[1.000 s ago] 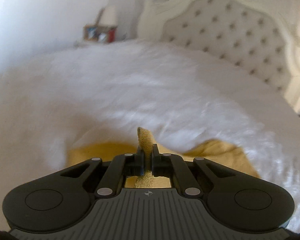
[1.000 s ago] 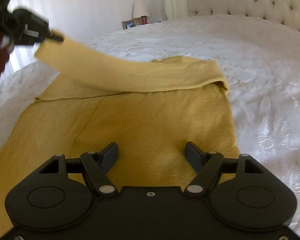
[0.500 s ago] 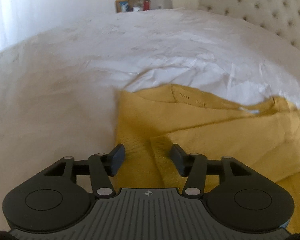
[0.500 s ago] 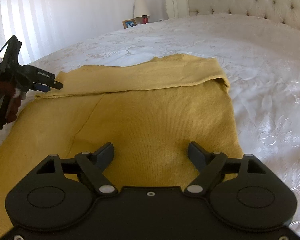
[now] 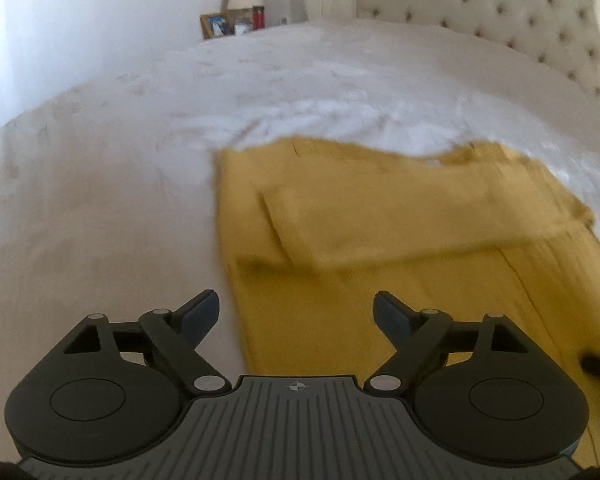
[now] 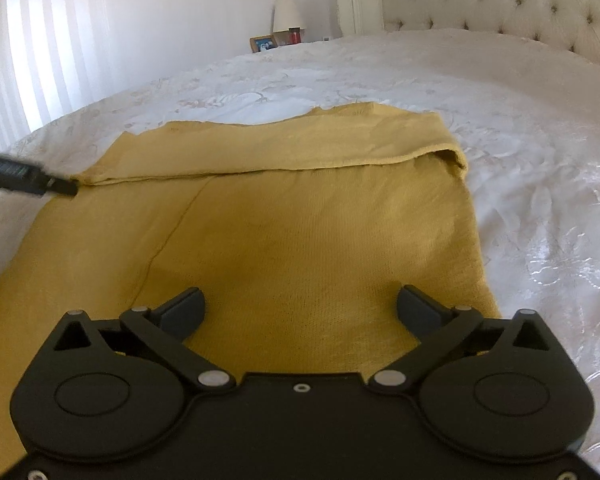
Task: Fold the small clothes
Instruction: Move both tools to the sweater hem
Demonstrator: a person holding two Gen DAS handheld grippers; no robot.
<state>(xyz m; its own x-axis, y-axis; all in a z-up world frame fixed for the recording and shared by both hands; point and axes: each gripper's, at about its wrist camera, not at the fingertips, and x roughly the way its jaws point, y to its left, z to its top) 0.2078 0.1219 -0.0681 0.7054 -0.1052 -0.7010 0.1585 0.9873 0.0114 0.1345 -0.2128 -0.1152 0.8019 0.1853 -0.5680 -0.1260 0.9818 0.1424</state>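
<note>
Mustard-yellow knitted sweater [image 5: 400, 248] lies flat on a white embroidered bedspread [image 5: 100, 200], a sleeve folded across its top.

Left wrist view: the left gripper [image 5: 296, 312], jaws spread and empty, hovers over the sweater's left edge. Right wrist view: the right gripper [image 6: 300, 306], likewise released, hangs above the sweater's [image 6: 300, 232] lower body.

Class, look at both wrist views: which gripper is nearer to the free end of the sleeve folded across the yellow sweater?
Left. The left gripper sits right at the sleeve end, jaws open. The right gripper hovers open over the yellow sweater lower body, well back from it.
</note>
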